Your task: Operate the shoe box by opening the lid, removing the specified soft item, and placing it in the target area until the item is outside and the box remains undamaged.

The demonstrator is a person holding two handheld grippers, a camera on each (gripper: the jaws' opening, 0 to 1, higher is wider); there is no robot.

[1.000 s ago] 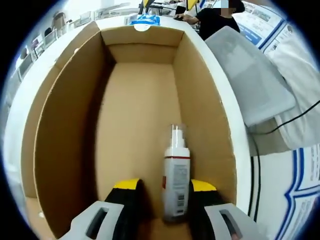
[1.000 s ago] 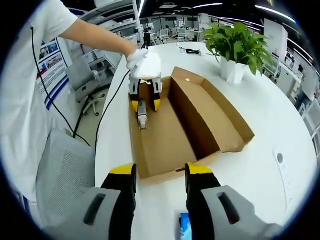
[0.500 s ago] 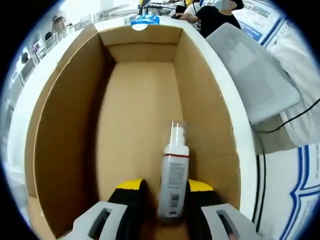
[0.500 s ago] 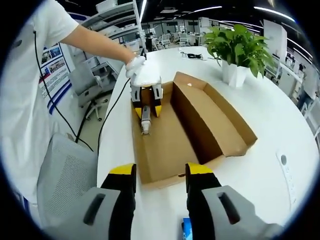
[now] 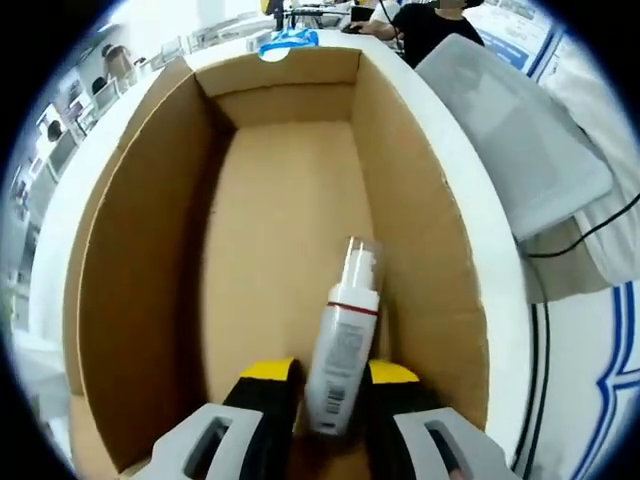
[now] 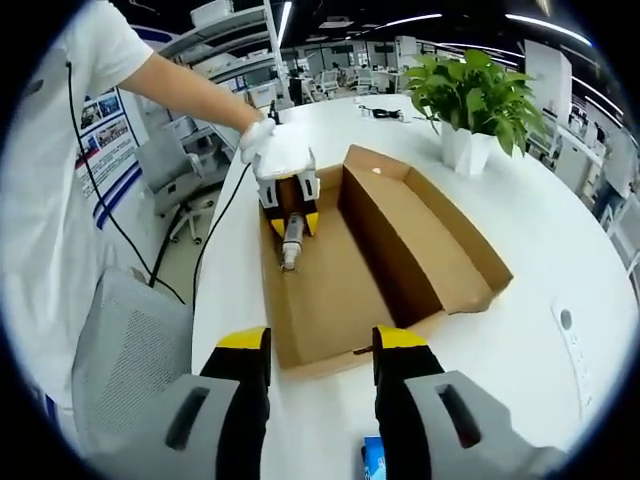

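— Where are we with the spray bottle?

— A second ago it lay loose between the jaws of our left gripper on the floor of the open shoe box; now the jaws have closed in and clamp its white body, and it tilts as if coming off the cardboard.

— So the lid is done?

— Yes, the lid lies folded back on the white table. We judge the lift-out comes next, keeping clear of the box wall.

— And our right gripper?

— Parted, gripping nothing, hovering near the box's near end beside a blue packet.
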